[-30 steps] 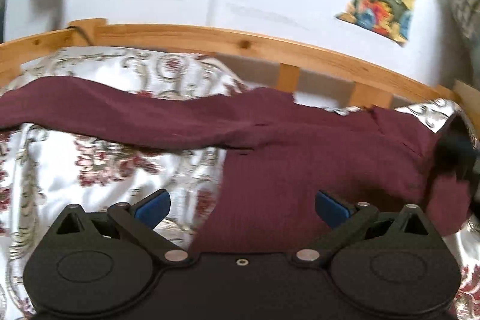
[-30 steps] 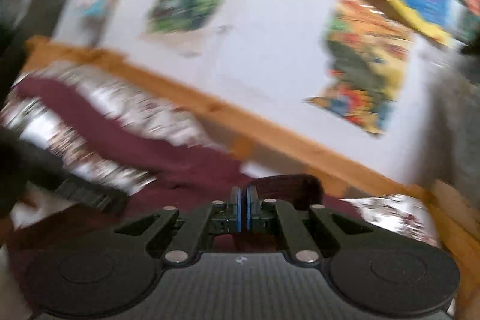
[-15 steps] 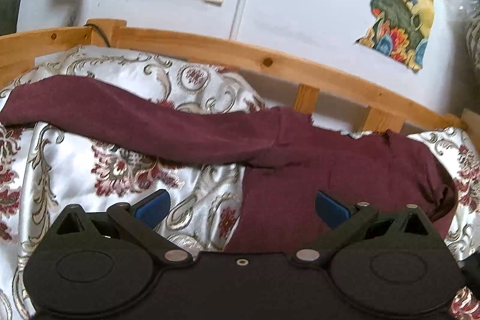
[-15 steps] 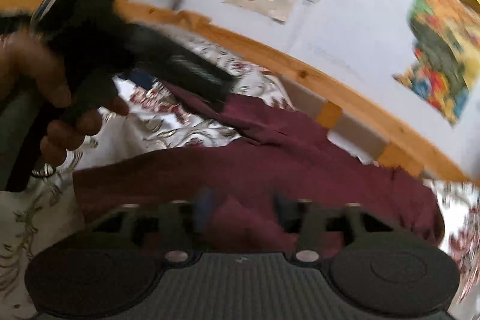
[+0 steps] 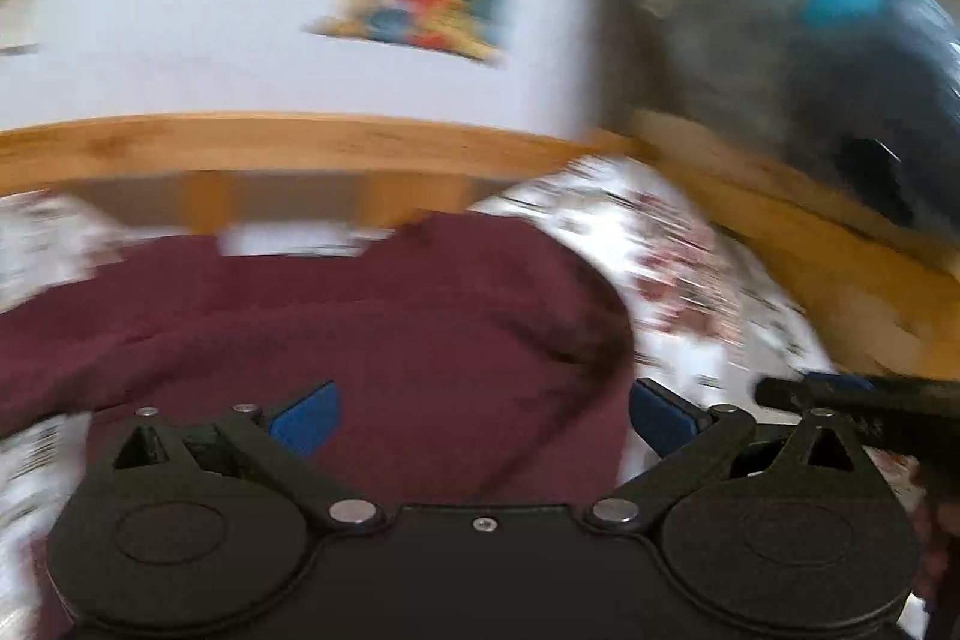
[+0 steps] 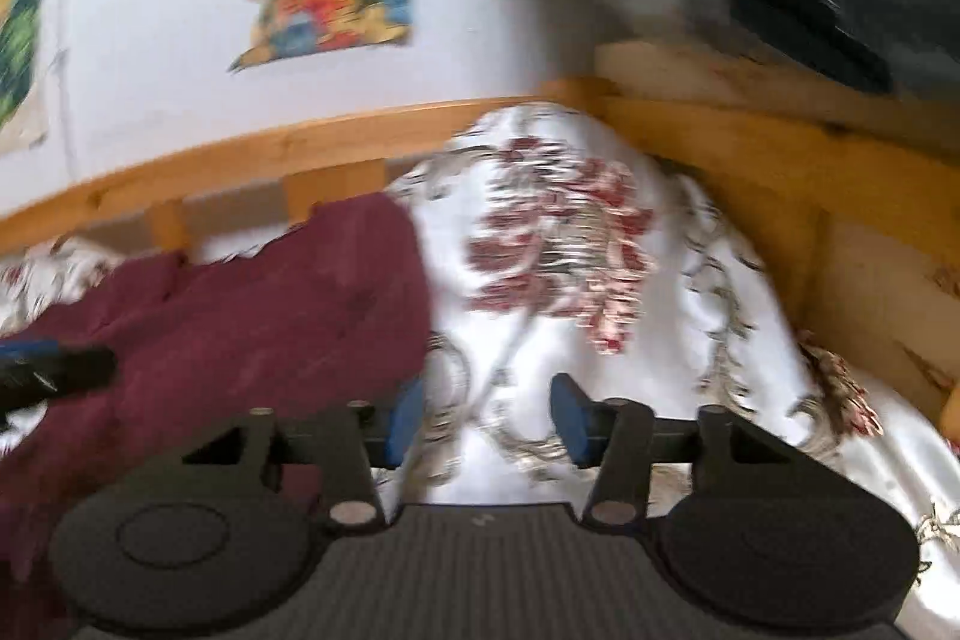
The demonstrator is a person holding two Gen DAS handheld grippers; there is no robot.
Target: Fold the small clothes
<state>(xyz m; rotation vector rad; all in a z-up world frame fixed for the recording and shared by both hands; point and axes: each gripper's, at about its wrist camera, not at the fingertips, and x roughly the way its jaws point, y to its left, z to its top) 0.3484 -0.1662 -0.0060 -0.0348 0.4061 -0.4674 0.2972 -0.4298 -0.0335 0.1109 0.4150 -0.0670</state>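
Blurred floral bedspread [image 6: 600, 250], maroon garment [image 5: 360, 328] cut off; left tool [image 5: 480, 415] wide, right tool [image 6: 486, 415] closing, both empty.

So the only piece here is a dark maroon garment [image 5: 372, 328], some kind of top, lying spread out and rumpled on a white floral bedspread [image 6: 600, 244] up near the wooden bed rail [image 5: 288, 148]. Its right end is rounded over with a soft fold, not flat. Both views are pretty blurry, so finer details are lost.
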